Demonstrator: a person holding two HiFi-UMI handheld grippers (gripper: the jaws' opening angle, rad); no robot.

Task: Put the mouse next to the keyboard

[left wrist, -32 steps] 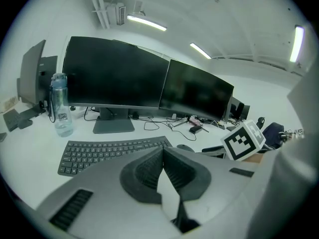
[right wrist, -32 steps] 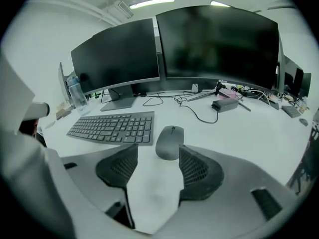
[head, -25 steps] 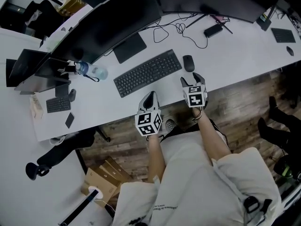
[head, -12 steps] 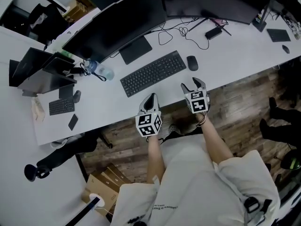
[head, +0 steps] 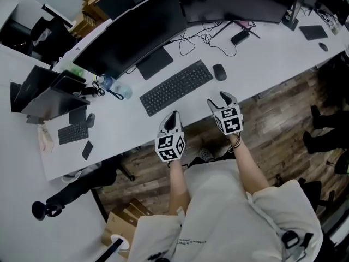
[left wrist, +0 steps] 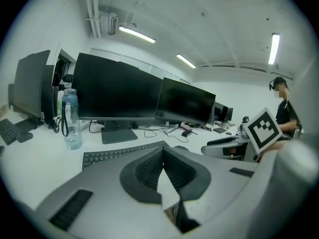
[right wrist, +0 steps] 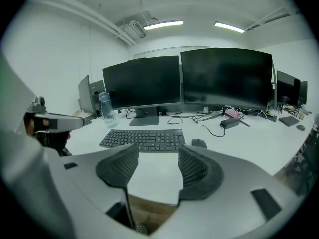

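A black mouse (head: 219,72) lies on the white desk (head: 136,121) just right of the black keyboard (head: 176,87), a small gap between them. My right gripper (head: 221,99) hovers at the desk's front edge, short of the mouse, its jaws open and empty. In the right gripper view, the right gripper (right wrist: 154,166) faces the keyboard (right wrist: 144,139) and the mouse (right wrist: 199,143). My left gripper (head: 173,117) is shut and empty at the desk edge below the keyboard. From the left gripper view, the left gripper (left wrist: 162,156) faces the keyboard (left wrist: 112,155).
Two big monitors (head: 136,29) stand behind the keyboard. A water bottle (head: 117,86), a laptop (head: 43,94) and a small keypad (head: 72,134) are at the left. Cables and a power brick (head: 240,37) lie behind the mouse. A person (left wrist: 285,111) stands at the right.
The head view has drifted, and both grippers have drawn back slightly toward the desk's front edge. The jaws, the mouse and the keyboard are unchanged.
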